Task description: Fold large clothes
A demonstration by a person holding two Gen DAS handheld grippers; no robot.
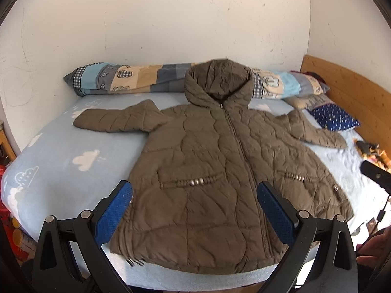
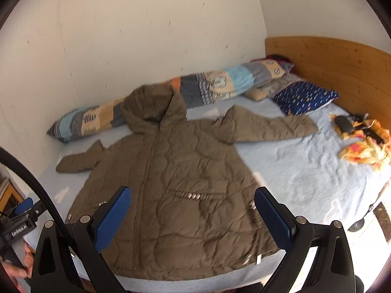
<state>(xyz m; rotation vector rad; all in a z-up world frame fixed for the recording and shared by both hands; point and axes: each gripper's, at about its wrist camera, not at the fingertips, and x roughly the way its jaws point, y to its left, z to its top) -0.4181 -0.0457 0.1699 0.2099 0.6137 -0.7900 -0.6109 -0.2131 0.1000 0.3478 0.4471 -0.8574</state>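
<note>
Both tools are hovering wide apart and holding nothing: I am keeping my left tool and right tool above the hem of the brown hooded jacket, which is lying zipped, sleeves spread, on the blue bed.

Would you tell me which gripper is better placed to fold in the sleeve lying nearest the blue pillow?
Right gripper, probably: open, it faces the olive quilted hooded jacket's pillow-side sleeve; the left gripper sits further left.
</note>
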